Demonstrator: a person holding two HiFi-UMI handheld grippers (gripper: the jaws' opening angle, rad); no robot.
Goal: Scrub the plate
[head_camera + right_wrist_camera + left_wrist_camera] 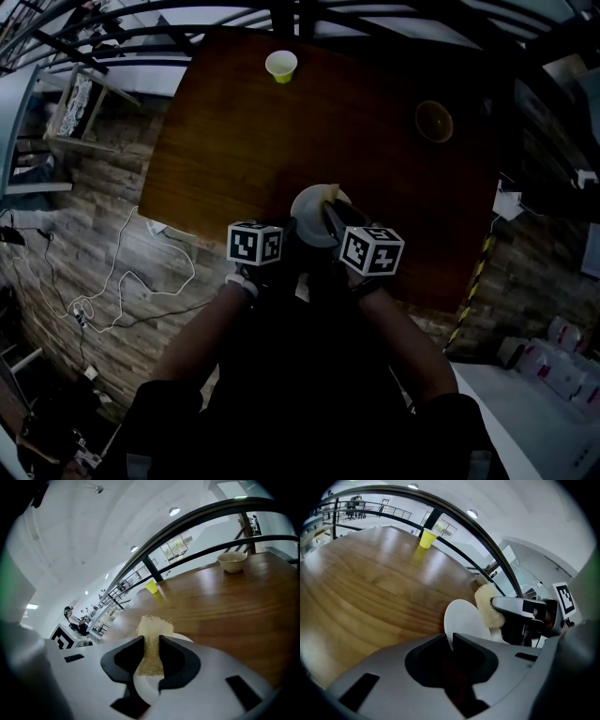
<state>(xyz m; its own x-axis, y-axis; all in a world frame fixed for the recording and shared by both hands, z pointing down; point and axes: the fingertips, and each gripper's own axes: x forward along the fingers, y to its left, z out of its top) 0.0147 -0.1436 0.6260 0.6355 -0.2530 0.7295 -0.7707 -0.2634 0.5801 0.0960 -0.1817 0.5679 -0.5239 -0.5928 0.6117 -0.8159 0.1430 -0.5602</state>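
Head view overhead; gripper views close; all share plate [312, 217].

Bench: the brown wooden bench [234, 141] lies ahead of the person, with both tools at the middle of its near edge.
Plate: the white round plate [464, 620] is over the near edge, its near rim clamped between the jaws of the left tool [451, 641].
Sponge: the beige fibrous sponge [151, 639] sits between the jaws of the right tool [151, 651], touching the plate's far right rim.
Tools: the left tool is just beside the right one, with the plate in front of both.
Cup: the yellow paper cup [280, 66] stands at the far edge, behind the plate and slightly left.
Bowl: the brown round bowl [434, 121] sits far right on the bench, well apart from the cup.
Floor: the white cables [112, 281] lie left of the bench.
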